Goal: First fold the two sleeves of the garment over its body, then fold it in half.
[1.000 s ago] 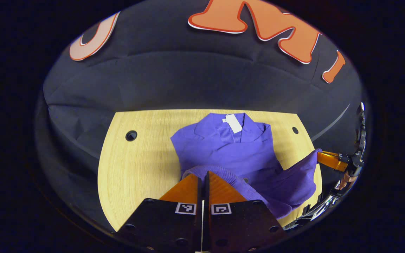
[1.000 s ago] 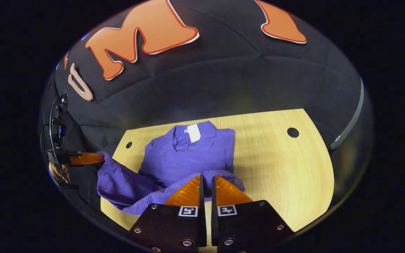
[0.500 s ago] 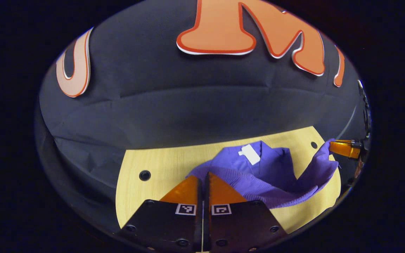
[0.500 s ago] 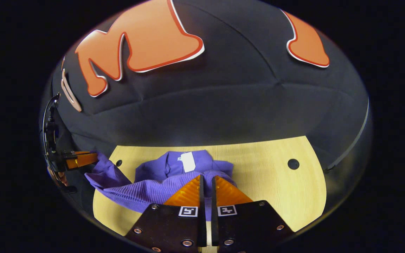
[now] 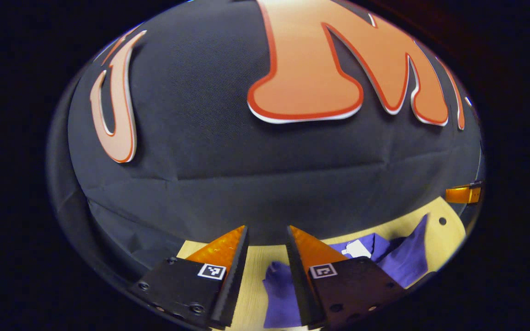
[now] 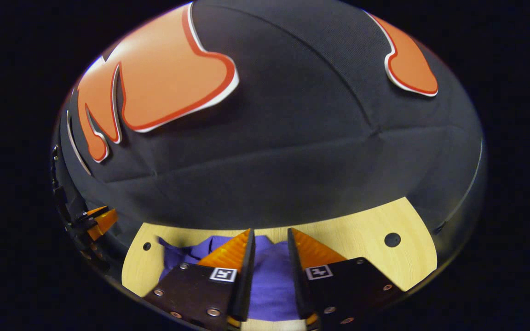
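The purple garment (image 5: 403,264) lies on the wooden table (image 5: 451,232) below both grippers, its white neck tag (image 5: 356,249) facing up. In the left gripper view my left gripper (image 5: 267,227) is open, and purple cloth shows low in the gap, touching neither finger. My right gripper (image 6: 270,230) is open too, hovering over the garment (image 6: 269,280) with nothing held. One purple flap (image 6: 168,246) sticks up near the table's left edge. The right gripper's orange fingers (image 5: 462,194) peek in at the far right of the left gripper view. The left gripper's fingers (image 6: 101,220) appear far left in the right gripper view.
The black cloth wall rises close behind the table's far edge. The tabletop (image 6: 366,232) has round holes (image 6: 392,239) near its back corners, another hole (image 6: 146,246) at the left. Bare wood lies right of the garment.
Both grippers carried the garment's lower edge forward over the collar, then opened and let go. The cloth has dropped to the table, and both cameras now tilt up toward the wall.
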Action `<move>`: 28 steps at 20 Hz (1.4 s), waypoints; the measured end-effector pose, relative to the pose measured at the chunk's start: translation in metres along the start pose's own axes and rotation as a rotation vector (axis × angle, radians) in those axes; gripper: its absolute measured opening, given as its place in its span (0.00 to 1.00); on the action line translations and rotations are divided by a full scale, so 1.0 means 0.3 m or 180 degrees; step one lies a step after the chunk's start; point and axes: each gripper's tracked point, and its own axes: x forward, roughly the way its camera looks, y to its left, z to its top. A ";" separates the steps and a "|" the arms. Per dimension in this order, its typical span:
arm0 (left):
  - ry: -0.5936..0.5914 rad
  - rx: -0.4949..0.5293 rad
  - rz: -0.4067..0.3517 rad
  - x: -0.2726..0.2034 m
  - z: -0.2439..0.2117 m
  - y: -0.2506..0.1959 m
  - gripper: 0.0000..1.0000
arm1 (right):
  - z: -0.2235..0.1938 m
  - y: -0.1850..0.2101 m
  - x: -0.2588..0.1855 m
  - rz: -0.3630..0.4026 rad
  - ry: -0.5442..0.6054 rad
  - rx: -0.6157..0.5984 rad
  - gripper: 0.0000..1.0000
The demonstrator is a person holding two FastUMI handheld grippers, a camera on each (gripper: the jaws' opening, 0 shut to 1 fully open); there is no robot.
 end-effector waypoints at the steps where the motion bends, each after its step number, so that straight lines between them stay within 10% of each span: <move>1: -0.0021 -0.0030 0.0008 -0.004 0.004 0.002 0.55 | 0.002 -0.003 -0.009 0.0013 -0.0003 -0.0020 0.50; 13: -0.0570 -0.0199 0.0164 -0.296 0.129 0.086 0.94 | 0.054 0.000 -0.298 -0.0209 -0.0513 -0.0629 0.77; 20: -0.0986 -0.0275 0.0111 -0.588 0.229 0.063 0.96 | 0.174 0.033 -0.628 -0.0346 -0.1139 -0.0753 1.00; 28: -0.1321 -0.0339 0.0023 -0.894 0.290 0.045 0.99 | 0.244 0.086 -0.973 -0.0412 -0.1743 -0.0800 0.94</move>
